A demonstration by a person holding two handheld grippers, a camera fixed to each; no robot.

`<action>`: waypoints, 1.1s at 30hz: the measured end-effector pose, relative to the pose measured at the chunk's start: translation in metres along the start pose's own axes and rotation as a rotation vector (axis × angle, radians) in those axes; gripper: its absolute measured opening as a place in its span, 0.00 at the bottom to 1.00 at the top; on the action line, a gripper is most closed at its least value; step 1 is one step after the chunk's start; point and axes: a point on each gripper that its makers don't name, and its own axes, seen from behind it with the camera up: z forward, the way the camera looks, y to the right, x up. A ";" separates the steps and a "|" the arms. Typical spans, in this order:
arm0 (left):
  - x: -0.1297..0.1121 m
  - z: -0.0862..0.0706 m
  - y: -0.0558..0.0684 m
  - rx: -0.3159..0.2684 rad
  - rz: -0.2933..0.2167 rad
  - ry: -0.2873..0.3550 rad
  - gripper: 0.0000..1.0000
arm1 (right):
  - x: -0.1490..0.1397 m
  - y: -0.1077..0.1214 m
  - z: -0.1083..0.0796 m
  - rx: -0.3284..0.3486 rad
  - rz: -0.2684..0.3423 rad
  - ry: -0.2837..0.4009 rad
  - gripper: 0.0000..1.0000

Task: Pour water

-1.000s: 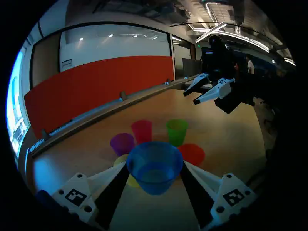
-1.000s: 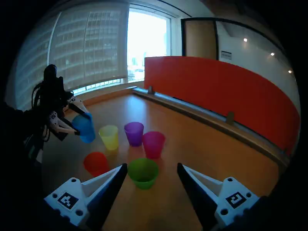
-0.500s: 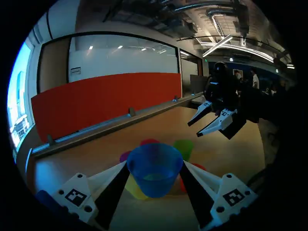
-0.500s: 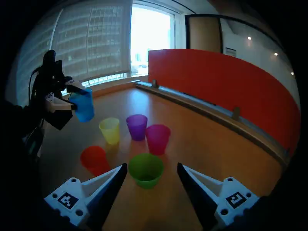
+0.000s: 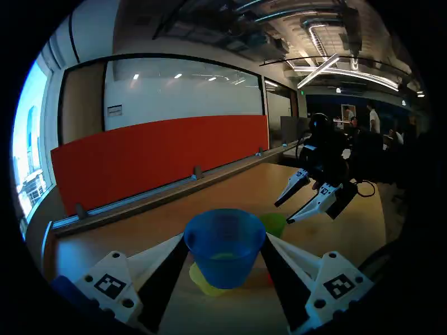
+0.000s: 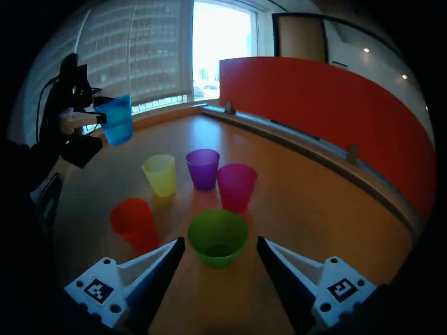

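- Left gripper view: the left gripper [image 5: 223, 240] sits level, both fingers clamped on the upright blue cup [image 5: 224, 258], held above the table [image 5: 162, 226]. Farther off, the right gripper [image 5: 283, 213] slants downward, fingers spread and empty.
- Right gripper view: the right gripper tilts toward the table, its wide-apart fingers flanking the green cup [image 6: 218, 245] without touching it. The blue cup hangs high at the left.

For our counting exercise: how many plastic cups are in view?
6. Blue cup held aloft by the left hand-held gripper; standing on the table: yellow cup, purple cup, pink cup, red cup, and green cup nearest.
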 end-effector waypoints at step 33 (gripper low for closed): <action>-0.004 -0.004 -0.006 0.023 -0.007 0.010 0.87 | -0.020 0.002 0.045 -0.007 0.000 -0.049 1.00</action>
